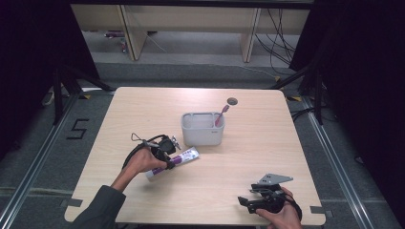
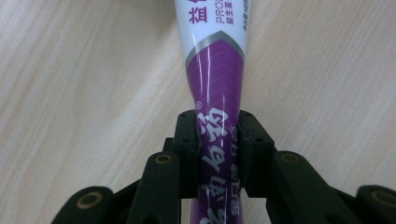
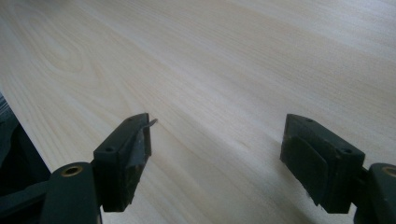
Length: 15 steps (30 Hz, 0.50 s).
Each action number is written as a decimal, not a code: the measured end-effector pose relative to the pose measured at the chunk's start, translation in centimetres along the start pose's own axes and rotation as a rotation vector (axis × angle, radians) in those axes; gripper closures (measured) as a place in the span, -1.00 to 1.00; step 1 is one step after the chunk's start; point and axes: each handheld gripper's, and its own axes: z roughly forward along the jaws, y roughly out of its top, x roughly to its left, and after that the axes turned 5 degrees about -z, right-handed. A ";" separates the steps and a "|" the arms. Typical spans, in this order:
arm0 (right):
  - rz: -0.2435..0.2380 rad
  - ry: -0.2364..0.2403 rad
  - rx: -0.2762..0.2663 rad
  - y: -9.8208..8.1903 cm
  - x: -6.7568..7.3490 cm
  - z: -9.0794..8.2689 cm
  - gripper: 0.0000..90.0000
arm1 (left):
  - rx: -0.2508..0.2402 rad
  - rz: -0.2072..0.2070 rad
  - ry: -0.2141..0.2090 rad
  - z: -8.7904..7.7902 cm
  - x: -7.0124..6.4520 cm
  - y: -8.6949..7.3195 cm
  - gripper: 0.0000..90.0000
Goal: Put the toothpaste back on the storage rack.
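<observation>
A purple and white toothpaste tube [image 1: 185, 155] lies flat on the wooden table [image 1: 248, 152], just in front of a grey holder [image 1: 202, 130]. A pink toothbrush [image 1: 221, 115] leans in that holder. My left gripper [image 1: 168, 161] is shut on the tube. In the left gripper view both pads pinch the tube's [image 2: 217, 70] purple end, with the left gripper [image 2: 215, 128] pointing straight down at the table. My right gripper [image 1: 244, 204] rests near the table's front right edge. It stands open [image 3: 217, 140] with only bare wood between its jaws.
A round cable hole [image 1: 232, 100] sits in the table behind the holder. Dark curtains hang on both sides, and desk legs and cables stand beyond the far edge. The table's near edge shows at the left in the right gripper view.
</observation>
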 end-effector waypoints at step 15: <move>0.000 0.000 -0.002 0.0 0.0 0.0 -0.44 | -0.095 -0.022 -0.031 -1.9 -1.5 0.0 0.62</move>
